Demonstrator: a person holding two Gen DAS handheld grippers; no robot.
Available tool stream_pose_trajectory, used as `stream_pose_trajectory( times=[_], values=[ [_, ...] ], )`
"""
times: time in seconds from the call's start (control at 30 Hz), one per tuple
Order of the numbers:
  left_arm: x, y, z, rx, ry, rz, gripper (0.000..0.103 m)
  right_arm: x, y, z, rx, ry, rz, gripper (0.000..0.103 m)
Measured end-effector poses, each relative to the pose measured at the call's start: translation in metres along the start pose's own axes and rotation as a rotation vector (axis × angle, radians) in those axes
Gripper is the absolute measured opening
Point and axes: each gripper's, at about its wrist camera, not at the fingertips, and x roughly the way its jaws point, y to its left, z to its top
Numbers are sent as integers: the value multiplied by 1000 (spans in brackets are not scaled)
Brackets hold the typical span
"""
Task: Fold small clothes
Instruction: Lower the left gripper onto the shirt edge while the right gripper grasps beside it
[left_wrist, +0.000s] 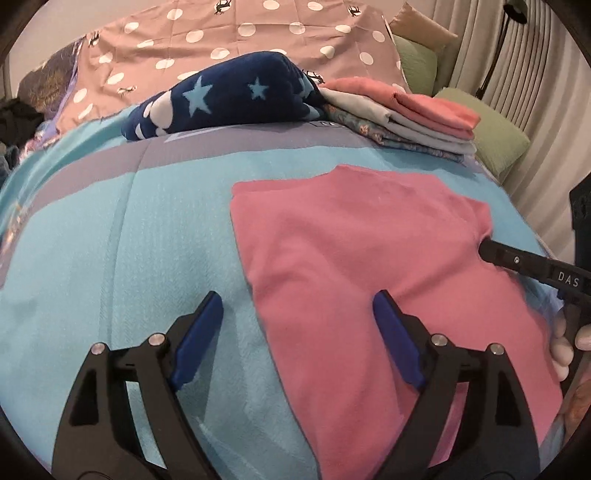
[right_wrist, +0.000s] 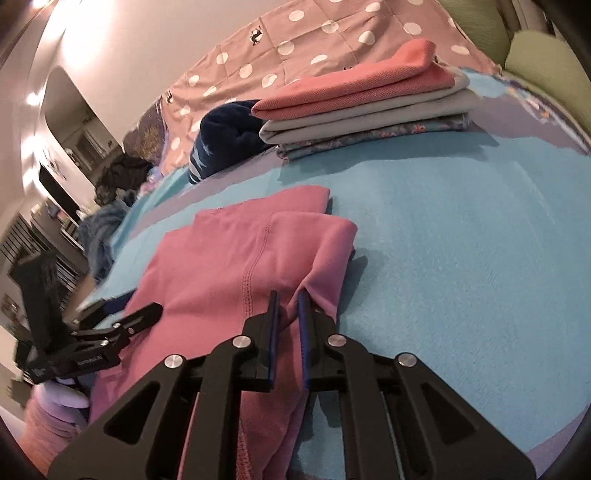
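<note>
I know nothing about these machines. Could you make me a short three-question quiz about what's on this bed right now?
1. True or false: the right tongs pinch an edge of the pink knit garment.
2. How do the left tongs stand? A) wide open, gripping nothing B) shut on the garment C) shut on the blanket
3. Fill in: the top piece of the folded clothes stack on the light blue blanket is ____ coloured.

Key:
1. True. Fabric is caught between the nearly closed pads.
2. A. One finger is over the blanket, the other over the garment's edge.
3. Coral pink, above grey and floral pieces.
</note>
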Motion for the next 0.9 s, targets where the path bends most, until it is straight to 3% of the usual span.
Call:
stream_pose_trajectory(
  times=[0.1, 0.13, 0.23, 0.3, 0.43, 0.5, 0.6, 0.73, 0.9],
  values=[
    [0, 2, 1, -7, -3, -11, 86, -7, 12, 3, 18, -13, -2, 12],
    [1, 3, 2, -7, -4, -11, 86, -14, 12, 2, 14, -23, -15, 18],
    [1, 4, 2, -14, -8, -23, 86, -34, 6, 2, 16, -40, -58, 48],
    [0, 6, 1, -19, -10, -32, 86, -36, -3, -1, 45, -4, -52, 50],
    [-1, 7, 0, -21, -13, -40, 86, -25, -14, -8, 99, 93, 75, 53],
    [-2, 8, 0, -25, -15, -51, 85, -20, -8, -8, 67, 110, 117, 60],
    [-6, 10, -2, -28, -5, -104, 85, -7, 5, -3, 13, 158, 146, 62],
    [-7, 12, -4, -22, 24, -224, 85, 11, 12, 5, -37, 174, 166, 62],
    [4, 7, 2, 1, 33, -242, 85, 26, 13, 13, -39, 155, 206, 62]
  ],
)
